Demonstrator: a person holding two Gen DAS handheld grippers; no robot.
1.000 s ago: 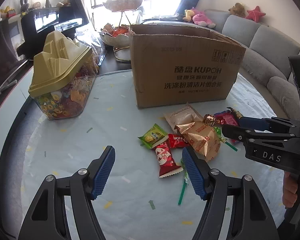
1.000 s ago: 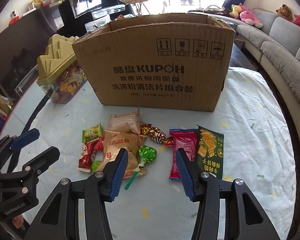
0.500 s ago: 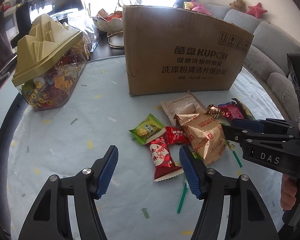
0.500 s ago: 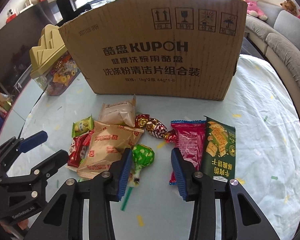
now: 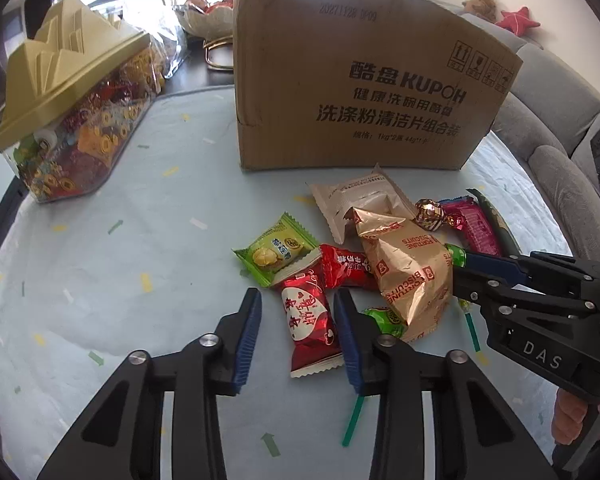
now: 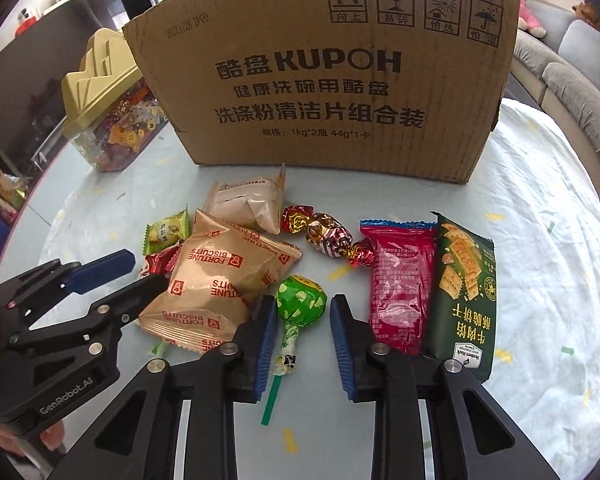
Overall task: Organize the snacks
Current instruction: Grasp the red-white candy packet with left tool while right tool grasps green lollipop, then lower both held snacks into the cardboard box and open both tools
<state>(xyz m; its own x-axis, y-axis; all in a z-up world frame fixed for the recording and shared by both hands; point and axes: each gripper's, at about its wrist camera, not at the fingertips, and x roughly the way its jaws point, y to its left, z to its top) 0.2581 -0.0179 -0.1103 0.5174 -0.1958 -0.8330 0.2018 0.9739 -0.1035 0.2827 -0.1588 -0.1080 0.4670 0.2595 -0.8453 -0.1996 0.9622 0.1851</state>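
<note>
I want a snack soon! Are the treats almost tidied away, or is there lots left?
Lots left. Nothing looks put away yet: every snack lies on the table in front of the cardboard box. In hand: the left tongs are closing around a red heart packet, and the right tongs around a green lollipop, neither lifted. The biscuit bag and dark green cracker pack wait.

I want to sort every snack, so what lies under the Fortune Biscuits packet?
Under the Fortune Biscuits packet lie a red wrapper's end and a green packet. Anything fully beneath it is hidden.
</note>
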